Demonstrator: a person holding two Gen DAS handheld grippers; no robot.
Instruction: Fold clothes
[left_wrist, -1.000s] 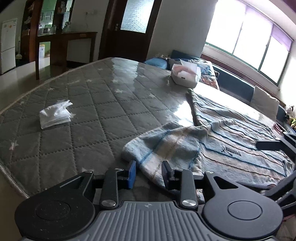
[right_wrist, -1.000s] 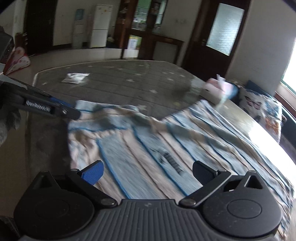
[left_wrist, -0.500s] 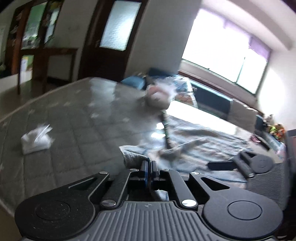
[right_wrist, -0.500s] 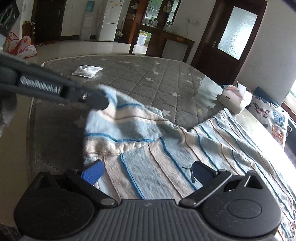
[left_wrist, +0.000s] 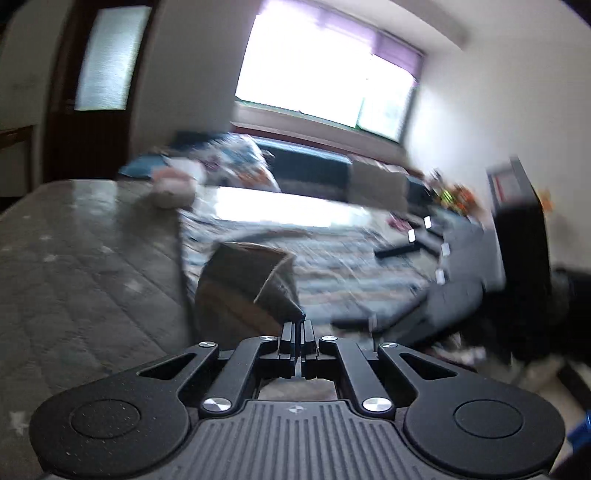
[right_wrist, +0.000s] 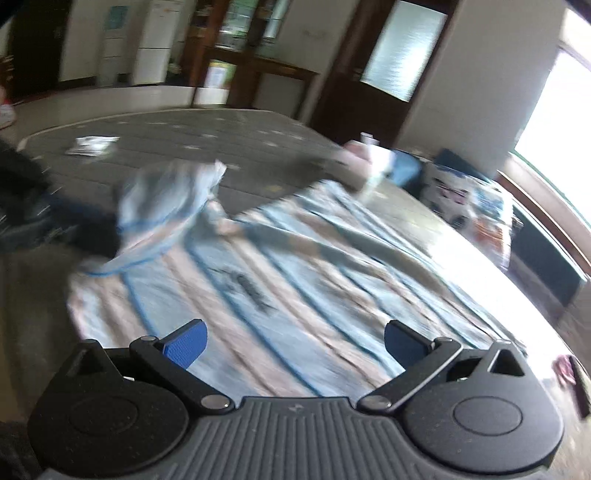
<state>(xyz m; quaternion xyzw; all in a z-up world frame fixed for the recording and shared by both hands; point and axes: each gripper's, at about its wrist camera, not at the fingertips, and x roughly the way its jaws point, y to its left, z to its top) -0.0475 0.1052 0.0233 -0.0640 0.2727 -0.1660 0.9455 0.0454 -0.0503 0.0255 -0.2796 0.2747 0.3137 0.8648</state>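
Motion blur, both views
Striped garment smeared; logo unreadable. White item on mattress unidentifiable.

Your left gripper has its black jaws pressed together on a corner of the pale blue and beige striped knit garment. The pinched fabric rises from the jaws as a lifted flap, showing its duller underside, while the rest of the garment lies spread on the grey quilted mattress. The whole picture is blurred. Beyond the garment a pale tissue box sits on the mattress, near a patterned cushion. At the right edge you can see the dark body of your right gripper, its jaws unreadable here.
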